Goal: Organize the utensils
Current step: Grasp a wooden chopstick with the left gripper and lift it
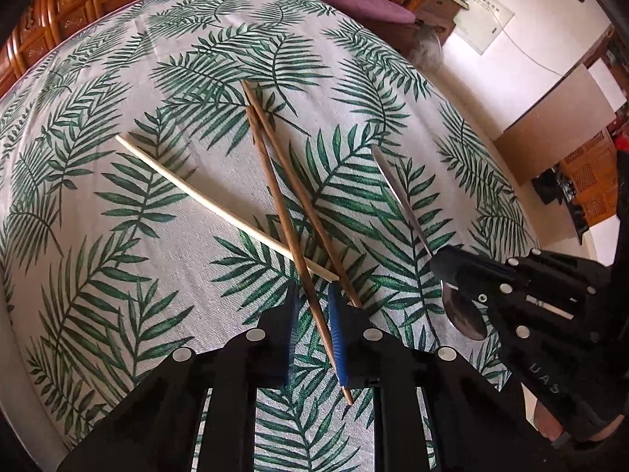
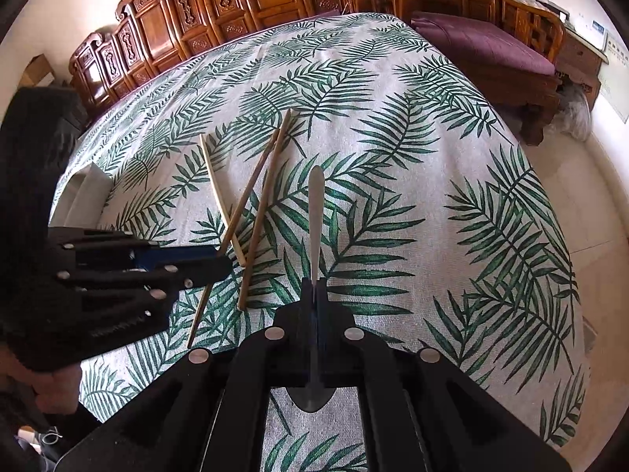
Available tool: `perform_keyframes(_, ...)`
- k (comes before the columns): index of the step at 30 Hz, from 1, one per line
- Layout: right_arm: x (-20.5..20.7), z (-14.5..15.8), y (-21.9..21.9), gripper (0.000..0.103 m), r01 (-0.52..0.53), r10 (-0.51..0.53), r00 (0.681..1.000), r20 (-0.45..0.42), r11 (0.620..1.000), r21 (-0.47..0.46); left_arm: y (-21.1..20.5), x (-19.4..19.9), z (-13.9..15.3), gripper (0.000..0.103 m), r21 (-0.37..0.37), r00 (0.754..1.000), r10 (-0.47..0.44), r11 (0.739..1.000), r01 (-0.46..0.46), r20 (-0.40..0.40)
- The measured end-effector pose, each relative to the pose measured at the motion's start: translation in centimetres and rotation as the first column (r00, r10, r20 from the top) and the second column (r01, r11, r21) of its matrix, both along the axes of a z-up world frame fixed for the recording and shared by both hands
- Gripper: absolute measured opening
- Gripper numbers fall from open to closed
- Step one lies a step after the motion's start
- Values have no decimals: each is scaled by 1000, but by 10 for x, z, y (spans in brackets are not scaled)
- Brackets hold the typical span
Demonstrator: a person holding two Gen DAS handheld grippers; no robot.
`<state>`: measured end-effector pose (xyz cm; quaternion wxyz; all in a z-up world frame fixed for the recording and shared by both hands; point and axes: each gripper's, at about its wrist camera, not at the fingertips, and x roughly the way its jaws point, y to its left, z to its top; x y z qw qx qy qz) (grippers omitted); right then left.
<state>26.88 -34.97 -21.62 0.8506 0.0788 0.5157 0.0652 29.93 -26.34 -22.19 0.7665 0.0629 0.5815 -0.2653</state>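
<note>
Black right tool (image 1: pixel 448 265) ("UAS" lettering)

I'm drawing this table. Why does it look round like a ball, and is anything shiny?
Left wrist view: the fisheye lens bulges the leaf-print tablecloth and darkens the corners. Right wrist view: same bulge; daylight glints off the silver metal spoon.

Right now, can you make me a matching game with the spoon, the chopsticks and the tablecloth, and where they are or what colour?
1. spoon
2. pale chopstick
3. nearer brown chopstick
4. tablecloth

A. between the fingers of the left gripper
B. clamped in the right gripper
C. cream, lying outside both grippers
D. green leaf print

Pairs: 1-B, 2-C, 3-A, 4-D
</note>
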Motion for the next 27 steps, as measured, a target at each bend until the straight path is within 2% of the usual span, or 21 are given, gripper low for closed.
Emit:
perform_keyframes(9,-1,1,-1,3,-1,1,1000,1,1000,6,-1,1,0,4,32,1000,14,999,-14,1)
perform_keyframes(18,-1,4,2,3,-7,7,1000,9,1000,2,24,-8,31,4,23,996,38,999,-40,85)
perform_keyframes(27,-3,27,21,3,-56,57,997,56,998,-22,66,-16,64,4,13,983,84,996,-88,166)
